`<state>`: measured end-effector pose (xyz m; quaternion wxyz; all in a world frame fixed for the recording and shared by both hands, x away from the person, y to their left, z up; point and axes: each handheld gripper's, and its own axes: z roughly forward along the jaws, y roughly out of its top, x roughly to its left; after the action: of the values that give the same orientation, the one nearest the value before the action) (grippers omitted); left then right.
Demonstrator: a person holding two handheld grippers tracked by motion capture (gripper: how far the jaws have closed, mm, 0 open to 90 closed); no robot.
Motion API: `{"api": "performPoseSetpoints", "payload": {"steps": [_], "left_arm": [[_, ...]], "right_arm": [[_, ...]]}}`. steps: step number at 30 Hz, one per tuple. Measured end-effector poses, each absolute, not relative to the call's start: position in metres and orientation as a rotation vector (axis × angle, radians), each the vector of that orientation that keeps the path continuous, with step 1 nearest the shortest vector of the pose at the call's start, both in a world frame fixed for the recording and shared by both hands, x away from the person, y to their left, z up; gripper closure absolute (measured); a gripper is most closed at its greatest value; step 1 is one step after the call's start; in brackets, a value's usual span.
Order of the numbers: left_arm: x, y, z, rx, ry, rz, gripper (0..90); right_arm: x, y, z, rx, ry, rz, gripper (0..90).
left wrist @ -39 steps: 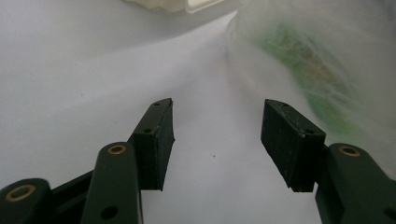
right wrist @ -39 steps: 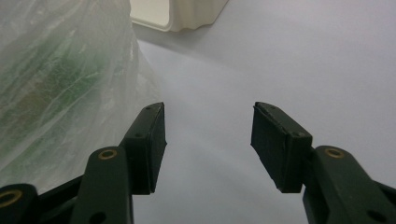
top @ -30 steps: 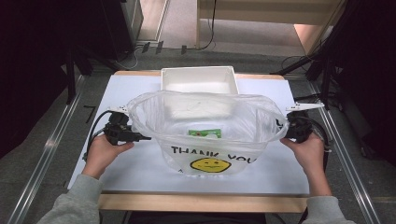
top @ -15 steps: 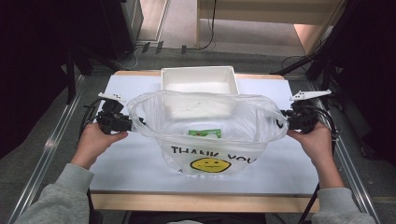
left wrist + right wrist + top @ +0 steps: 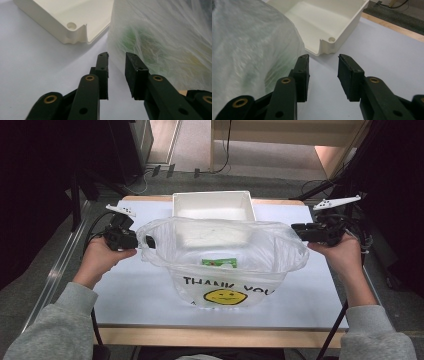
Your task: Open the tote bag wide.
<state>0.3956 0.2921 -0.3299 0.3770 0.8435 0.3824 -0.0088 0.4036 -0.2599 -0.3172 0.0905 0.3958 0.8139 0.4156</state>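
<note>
Plastic bag [image 5: 225,270] upright mid-table [image 5: 140,290], just before white bin [image 5: 212,205], mouth up, long axis left to right between left gripper [image 5: 147,241] and right gripper [image 5: 295,227]. Thin, light, floppy, slippery; best pinched at rim ends. Left gripper [image 5: 117,56] just been closing, gap empty, bag [image 5: 162,37] beside. Right gripper [image 5: 323,58] likewise closing, parted, nothing between, bag [image 5: 244,37] alongside.

Bag [image 5: 225,265] before bin [image 5: 212,206]
</note>
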Motion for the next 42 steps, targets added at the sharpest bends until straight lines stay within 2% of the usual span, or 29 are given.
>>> {"api": "performPoseSetpoints", "payload": {"steps": [2, 4, 8, 12, 22, 28, 42], "left_arm": [[0.398, 0.291, -0.325, 2.150, 1.001, -0.019, 80.1], [0.401, 0.292, -0.320, 2.122, 1.005, -0.035, 89.6], [0.406, 0.291, -0.305, 2.136, 0.988, -0.016, 90.0], [0.408, 0.289, -0.291, 2.134, 0.956, -0.014, 90.0], [0.406, 0.289, -0.242, 2.105, 0.875, 0.029, 90.0], [0.391, 0.267, -0.215, 2.105, 0.794, 0.060, 90.0], [0.378, 0.211, -0.207, 2.153, 0.678, 0.054, 90.0]], "right_arm": [[0.406, -0.259, -0.311, 1.170, 2.428, 1.239, 66.6], [0.408, -0.257, -0.304, 1.144, 2.440, 1.244, 69.8], [0.410, -0.250, -0.288, 1.131, 2.444, 1.260, 77.7], [0.410, -0.240, -0.272, 1.094, 2.475, 1.294, 89.5], [0.404, -0.223, -0.247, 1.018, 2.509, 1.313, 90.0], [0.397, -0.209, -0.235, 0.944, 2.531, 1.341, 90.0], [0.386, -0.178, -0.230, 0.852, 2.619, 1.313, 90.0]]}}
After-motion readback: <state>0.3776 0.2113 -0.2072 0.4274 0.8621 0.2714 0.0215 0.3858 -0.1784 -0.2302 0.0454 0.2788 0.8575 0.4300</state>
